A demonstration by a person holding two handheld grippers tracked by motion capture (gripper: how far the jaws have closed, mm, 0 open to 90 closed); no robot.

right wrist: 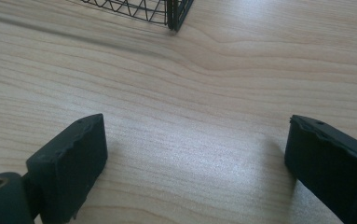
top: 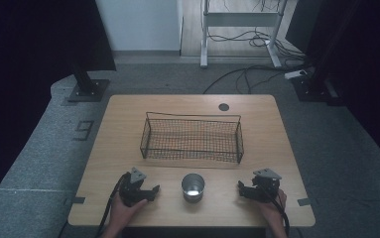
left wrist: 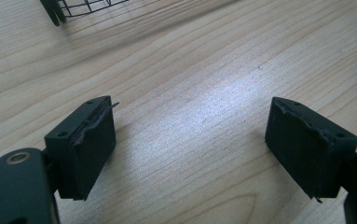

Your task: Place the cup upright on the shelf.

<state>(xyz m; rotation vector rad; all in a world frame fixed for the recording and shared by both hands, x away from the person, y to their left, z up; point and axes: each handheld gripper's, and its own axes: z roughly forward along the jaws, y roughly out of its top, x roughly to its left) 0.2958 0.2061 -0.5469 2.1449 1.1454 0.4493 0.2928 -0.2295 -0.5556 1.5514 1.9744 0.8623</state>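
Note:
A shiny metal cup [top: 193, 187] stands upright near the front edge of the wooden table [top: 128, 124]. Behind it sits a black wire basket [top: 191, 137] with nothing visible inside; a corner of the basket [left wrist: 69, 7] shows at the top of the left gripper view, and another corner of the basket [right wrist: 167, 11] at the top of the right gripper view. My left gripper [top: 150, 191] rests on the table left of the cup, open, with bare wood between its jaws [left wrist: 190, 140]. My right gripper [top: 240, 189] lies right of the cup, also open and holding nothing [right wrist: 195, 154].
A round dark grommet [top: 223, 106] is set in the table's far edge. Beyond the table are a grey carpet, a desk frame [top: 239, 29] with loose cables, and dark stand bases [top: 86, 89] at both sides.

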